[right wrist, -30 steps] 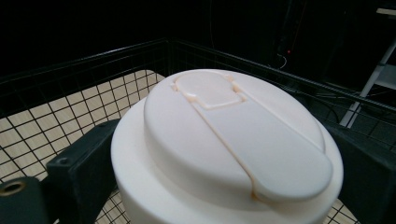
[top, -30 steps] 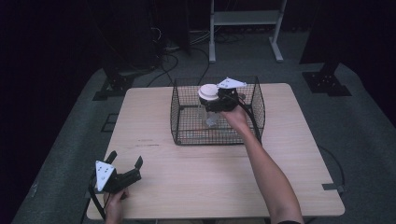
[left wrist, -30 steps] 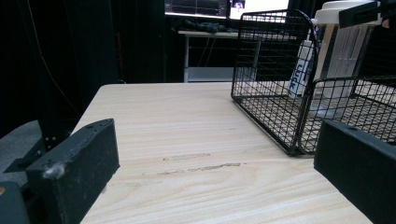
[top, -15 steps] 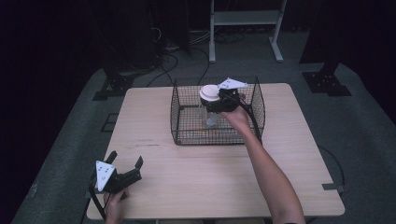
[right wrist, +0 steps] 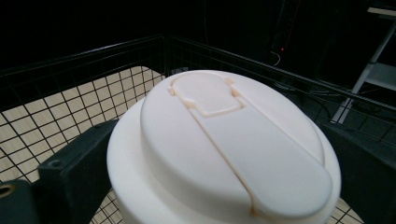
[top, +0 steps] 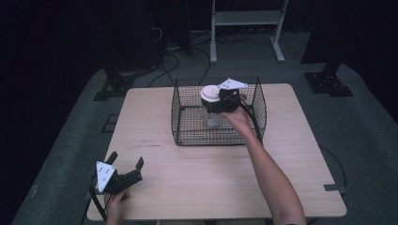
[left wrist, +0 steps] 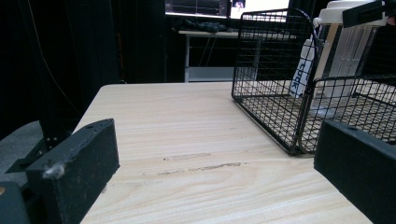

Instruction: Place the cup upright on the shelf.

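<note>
The right claw (top: 217, 104) is gripping the jar (top: 210, 99) just under its white lid (right wrist: 219, 140), holding it upright inside the wire basket (top: 187, 138). Whether it is lifting or lowering, I cannot tell. The left claw (top: 126, 164) is idling wide open on the tabletop (top: 211, 178), well apart.

White-lidded clear container (top: 210, 105), upright, inside wire basket (top: 187, 136)

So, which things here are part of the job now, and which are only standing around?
Part of the job:
- jar with white lid
- wire basket
- right gripper, shut on the jar

Standing around:
- left gripper, open, idle at the table edge
- white stand
- floor cables
</note>
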{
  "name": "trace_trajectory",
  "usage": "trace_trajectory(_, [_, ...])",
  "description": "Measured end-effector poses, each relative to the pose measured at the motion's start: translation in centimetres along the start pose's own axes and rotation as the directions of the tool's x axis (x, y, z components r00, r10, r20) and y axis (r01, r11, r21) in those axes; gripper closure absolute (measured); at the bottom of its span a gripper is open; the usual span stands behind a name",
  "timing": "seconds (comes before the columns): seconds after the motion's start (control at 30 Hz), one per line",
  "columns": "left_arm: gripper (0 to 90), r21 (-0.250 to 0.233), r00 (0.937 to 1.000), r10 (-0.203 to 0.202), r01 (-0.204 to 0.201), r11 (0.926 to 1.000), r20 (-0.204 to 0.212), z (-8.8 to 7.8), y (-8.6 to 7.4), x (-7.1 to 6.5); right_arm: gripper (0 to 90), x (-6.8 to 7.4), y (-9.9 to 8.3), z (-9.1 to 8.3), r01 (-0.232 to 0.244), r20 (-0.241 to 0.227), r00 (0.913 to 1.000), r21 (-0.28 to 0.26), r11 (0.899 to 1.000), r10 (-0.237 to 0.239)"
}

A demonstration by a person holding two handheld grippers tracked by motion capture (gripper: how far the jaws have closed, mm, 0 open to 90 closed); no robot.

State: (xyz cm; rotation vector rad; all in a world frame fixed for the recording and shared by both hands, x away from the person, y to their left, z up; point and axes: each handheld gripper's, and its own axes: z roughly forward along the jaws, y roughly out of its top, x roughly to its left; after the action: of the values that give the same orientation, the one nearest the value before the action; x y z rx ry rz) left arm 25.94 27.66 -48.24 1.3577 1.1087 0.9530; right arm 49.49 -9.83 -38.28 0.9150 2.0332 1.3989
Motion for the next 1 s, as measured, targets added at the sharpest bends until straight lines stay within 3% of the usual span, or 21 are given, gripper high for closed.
trace_trajectory(0.43, [0.0, 0.003, 1.0000, 0.003, -0.003, 1.0000, -0.004, 0.1, 0.0, 0.0, 0.6, -0.2, 1.4, -1.4, -0.012, -0.010, 0.9999, -0.064, 0.998, 0.012])
trace_trajectory(0.63, [0.0, 0.004, 1.0000, 0.004, -0.004, 1.0000, -0.005, 0.1, 0.0, -0.1, 0.6, -0.1, 2.1, -2.1, -0.003, -0.011, 0.9999, -0.080, 0.997, 0.002])
trace_trajectory(0.73, [0.0, 0.005, 1.0000, 0.006, -0.006, 1.0000, -0.005, 0.1, 0.0, -0.1, 0.6, 0.0, 2.3, -2.4, 0.025, -0.002, 0.9997, -0.088, 0.996, -0.025])
trace_trajectory(1.0, [0.0, 0.005, 1.0000, 0.006, -0.006, 1.0000, -0.003, 0.0, 0.0, -0.1, 0.6, -0.3, 2.7, -3.5, 0.010, 0.002, 1.0000, -0.098, 0.995, -0.010])
